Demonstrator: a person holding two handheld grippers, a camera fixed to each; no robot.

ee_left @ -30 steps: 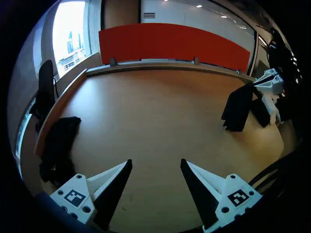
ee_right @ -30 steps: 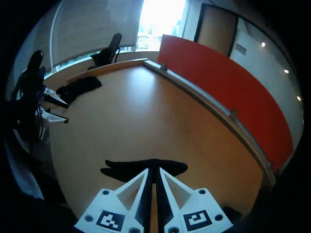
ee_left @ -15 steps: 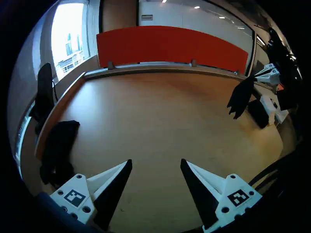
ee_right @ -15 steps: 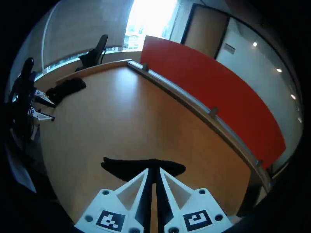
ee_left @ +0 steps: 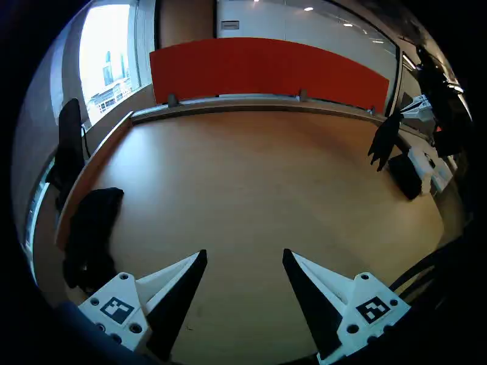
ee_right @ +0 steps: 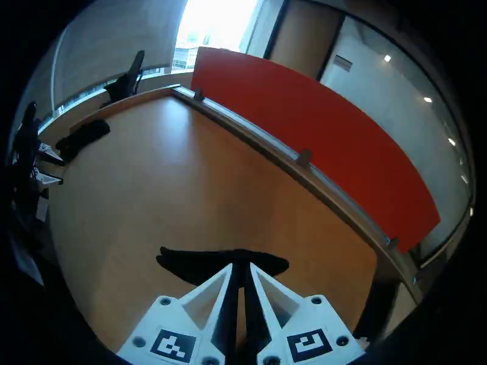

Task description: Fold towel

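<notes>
Open desk (ee_left: 255,176), red divider (ee_left: 268,64) behind.

wooden desk (ee_left: 243,170) with red partition (ee_left: 268,64) along its far edge, black chair (ee_left: 70,140) by bright window (ee_left: 106,61)

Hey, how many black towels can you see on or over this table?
2. One black towel is pinched in the right gripper; a second towel lies heaped at the left edge of the table. Others may be hidden.

Bright daylight pours from a blown-out window (ee_left: 106,67), leaving soft glare on the wooden table (ee_left: 243,176). Fisheye edges bend and darken.
</notes>
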